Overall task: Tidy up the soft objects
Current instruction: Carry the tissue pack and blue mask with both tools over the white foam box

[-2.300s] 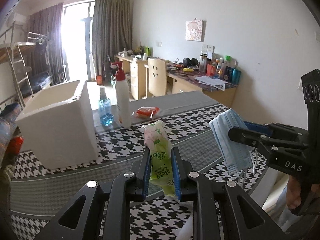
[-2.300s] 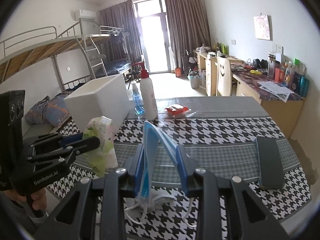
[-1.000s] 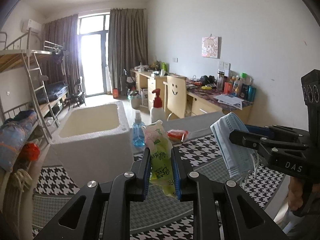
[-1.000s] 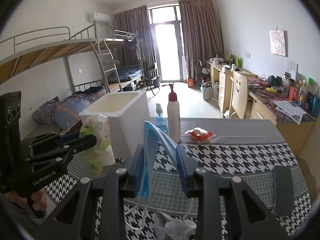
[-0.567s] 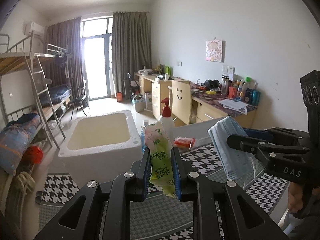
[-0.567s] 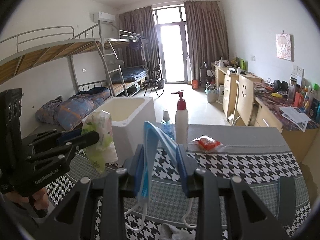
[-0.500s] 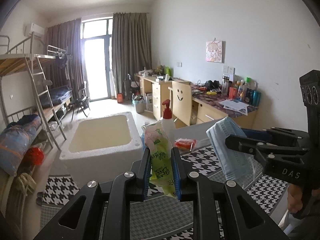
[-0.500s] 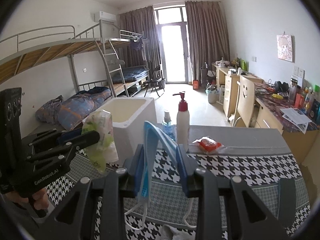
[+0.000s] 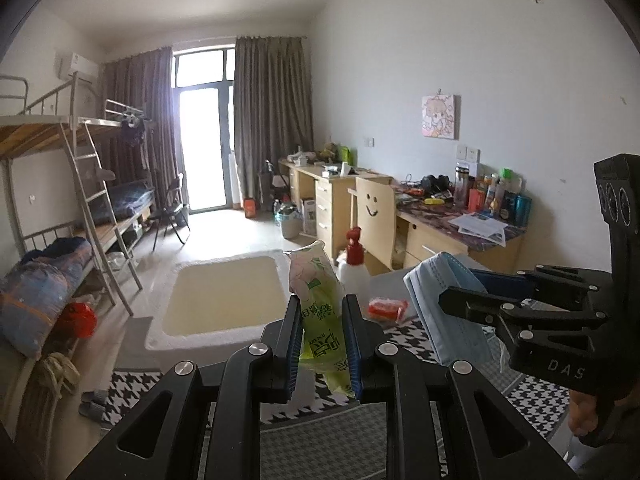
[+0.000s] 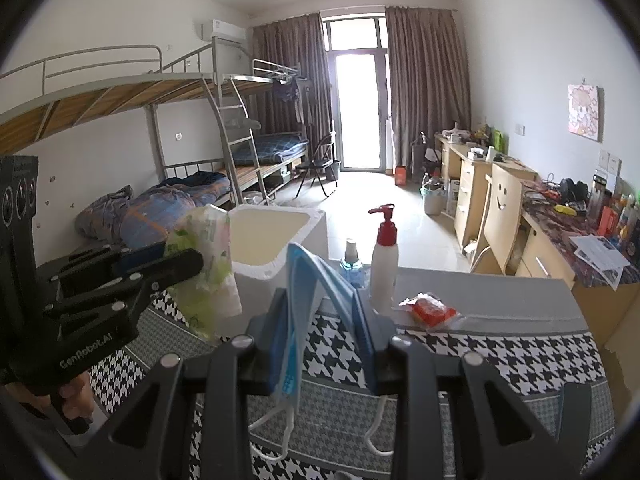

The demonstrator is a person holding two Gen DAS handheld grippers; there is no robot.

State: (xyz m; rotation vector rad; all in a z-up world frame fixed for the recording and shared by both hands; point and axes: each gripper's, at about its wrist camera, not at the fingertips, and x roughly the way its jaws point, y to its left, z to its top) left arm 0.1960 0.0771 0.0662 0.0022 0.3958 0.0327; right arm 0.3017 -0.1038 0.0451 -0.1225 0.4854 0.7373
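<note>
White foam box [image 9: 224, 300] now nearer, its rim below tissue pack [image 9: 320, 312].

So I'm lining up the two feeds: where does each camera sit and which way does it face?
Left wrist: on the left gripper, facing box and window; shows right gripper, hand.
Right wrist: on the right gripper, facing table and window; shows left gripper, hand.
Shared: packet, mask, box, pump bottle.

Open-topped white foam box [image 10: 276, 236] at frame centre-left, unobstructed above; pump bottle [image 10: 383, 256] and small blue bottle [image 10: 352, 266] crowding its right side.
</note>
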